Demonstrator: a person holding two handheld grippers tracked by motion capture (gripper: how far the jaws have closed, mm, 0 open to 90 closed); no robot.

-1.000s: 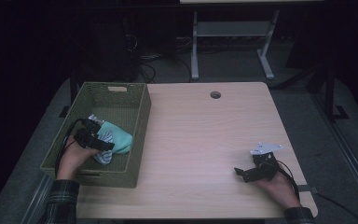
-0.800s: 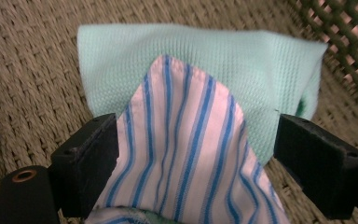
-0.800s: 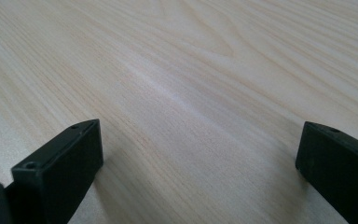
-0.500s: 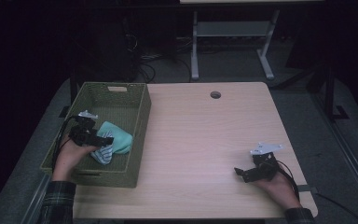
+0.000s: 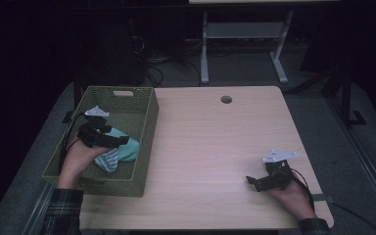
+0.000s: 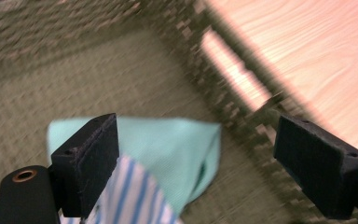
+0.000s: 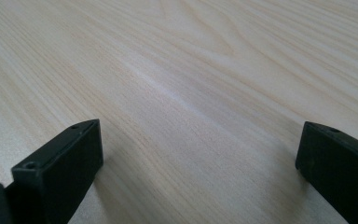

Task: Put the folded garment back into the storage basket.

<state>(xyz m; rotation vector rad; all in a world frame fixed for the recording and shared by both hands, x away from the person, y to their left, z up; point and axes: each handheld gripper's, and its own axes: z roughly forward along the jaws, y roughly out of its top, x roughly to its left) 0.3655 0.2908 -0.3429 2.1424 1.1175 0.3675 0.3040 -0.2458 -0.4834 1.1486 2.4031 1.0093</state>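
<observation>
Since 1 s ago the left gripper (image 5: 108, 140) has lifted a bit off the mint cloth (image 5: 127, 149) & drifted toward the basket's far end; right gripper (image 5: 258, 182) hasn't budged. L jaws stand wide apart, nothing between them, hovering over the cloth, which lies w/ a blue-striped cloth (image 5: 106, 160) touching it, inside the green woven basket (image 5: 144, 128) at table's left. Wooden table (image 5: 210, 142) bare in the middle. R gripper rests low near the front-right corner, jaws apart over bare wood.
</observation>
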